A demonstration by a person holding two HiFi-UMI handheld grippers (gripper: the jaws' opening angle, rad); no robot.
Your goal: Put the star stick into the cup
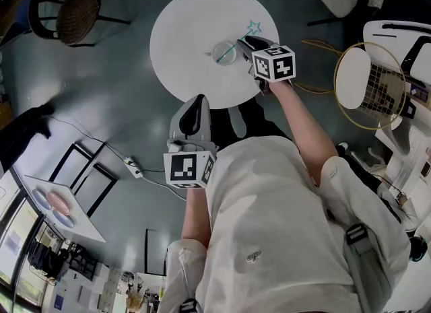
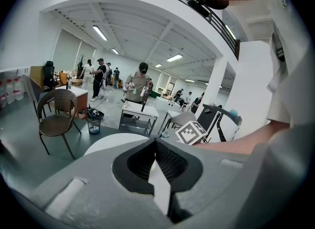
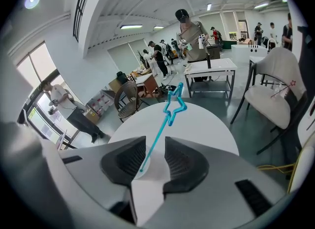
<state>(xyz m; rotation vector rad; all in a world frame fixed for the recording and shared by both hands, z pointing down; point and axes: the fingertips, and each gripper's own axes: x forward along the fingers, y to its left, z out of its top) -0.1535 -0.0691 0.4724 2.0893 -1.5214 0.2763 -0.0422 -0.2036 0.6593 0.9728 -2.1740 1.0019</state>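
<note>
Star stick (image 1: 240, 40) leaning in cup (image 1: 224, 53) on round white tbl (image 1: 182, 49), R gripper (image 1: 244, 46) jaws wide apart either side of stick shaft, not pressing it, L gripper (image 1: 195, 101) jaws together, empty, at tbl's near edge.

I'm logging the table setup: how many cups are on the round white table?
1. The cup stands near the middle of the table with the star stick in it, by the right gripper; none seems hidden.
</note>
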